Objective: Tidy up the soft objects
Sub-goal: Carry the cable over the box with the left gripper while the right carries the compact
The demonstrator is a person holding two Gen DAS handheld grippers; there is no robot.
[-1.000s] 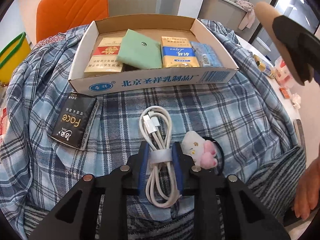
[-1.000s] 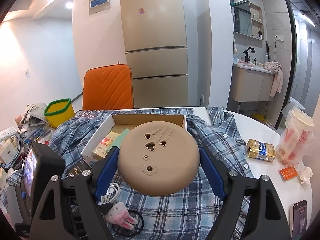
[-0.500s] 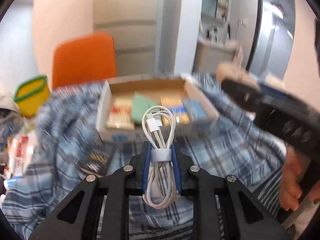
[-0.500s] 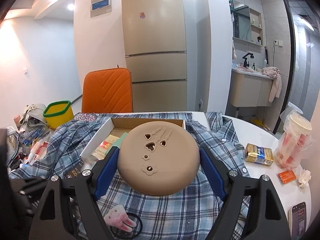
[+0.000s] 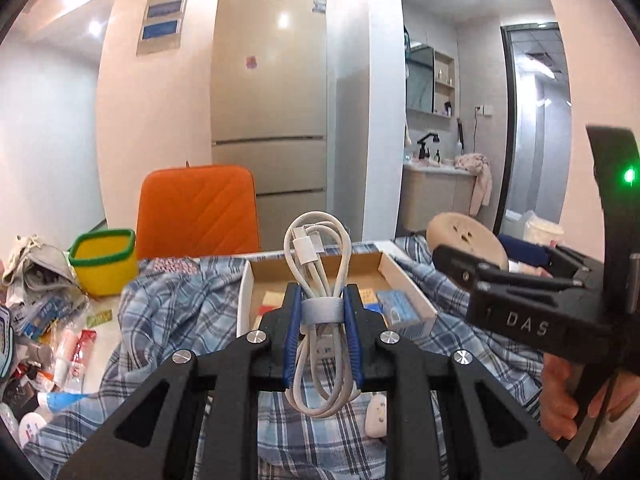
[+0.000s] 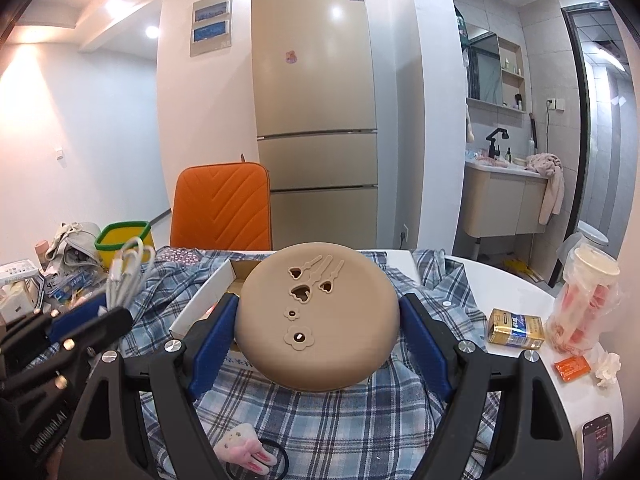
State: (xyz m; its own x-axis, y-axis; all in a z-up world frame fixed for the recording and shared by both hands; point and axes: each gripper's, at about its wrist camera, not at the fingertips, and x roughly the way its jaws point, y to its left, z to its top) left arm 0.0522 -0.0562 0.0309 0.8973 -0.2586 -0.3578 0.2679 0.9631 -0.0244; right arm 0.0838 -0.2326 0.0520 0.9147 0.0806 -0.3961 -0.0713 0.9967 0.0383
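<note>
My left gripper (image 5: 321,308) is shut on a coiled white cable (image 5: 316,256) bound by a grey strap, held up in the air in front of the open cardboard box (image 5: 412,292). The same cable (image 6: 126,276) shows at the left of the right wrist view. My right gripper (image 6: 318,320) is closed on a round tan cushion-like disc (image 6: 318,316) with heart and flower cut-outs, above the box (image 6: 200,304). A small white and pink plush (image 6: 244,454) with a black hair band lies on the plaid shirt (image 6: 340,420) below.
The box holds several small packets (image 5: 394,304). A yellow bin (image 5: 104,260) and loose clutter sit at the left, an orange chair (image 5: 198,210) behind. On the white table (image 6: 516,288) at right are a gold packet (image 6: 514,328), a bagged cup (image 6: 586,300) and a phone (image 6: 598,446).
The left gripper has lifted the cable off the shirt and tilted up, so the fridge and room now fill its view. The right gripper kept still with the disc.
</note>
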